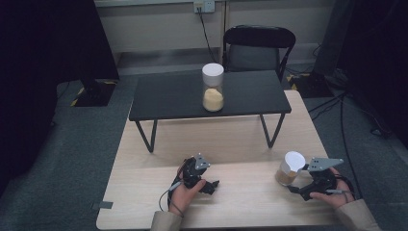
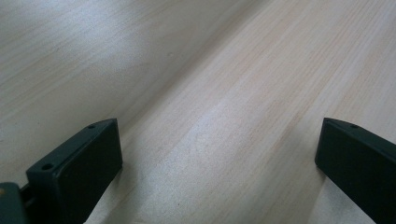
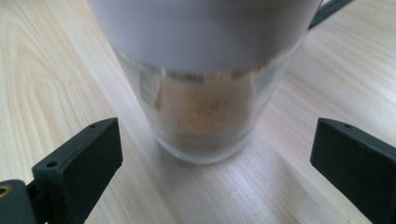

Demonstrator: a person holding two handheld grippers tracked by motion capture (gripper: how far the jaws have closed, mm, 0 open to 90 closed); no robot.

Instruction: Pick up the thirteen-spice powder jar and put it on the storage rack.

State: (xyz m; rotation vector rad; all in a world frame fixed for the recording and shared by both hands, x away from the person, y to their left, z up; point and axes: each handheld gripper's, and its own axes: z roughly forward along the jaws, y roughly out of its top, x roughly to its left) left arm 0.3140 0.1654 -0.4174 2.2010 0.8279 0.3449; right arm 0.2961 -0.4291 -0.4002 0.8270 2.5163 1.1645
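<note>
Desk [image 1: 240, 144]: light wood; it carries the low black stand, the near jar and both my hands.
Black stand [image 1: 173, 98]: a small dark table on the far half of the desk, with one white-lidded jar [image 1: 212, 87] of pale powder already upright on top.
Near jar [image 1: 290, 169]: a second glass jar with a white lid and tan powder, standing upright on the desk at my right front, well apart from the stand.
Progress: I judge the work about half done, with one jar up on the stand and this one not yet gripped or lifted.
Right hand-held gripper [image 3: 215, 154]: jaws spread wide on either side of the near jar's base, not touching the glass.
Left hand-held gripper [image 2: 219, 154]: jaws spread apart over bare wood, holding nothing, near my front edge.
Writing: I can read no label, brand or lettering on either jar or lid.
</note>
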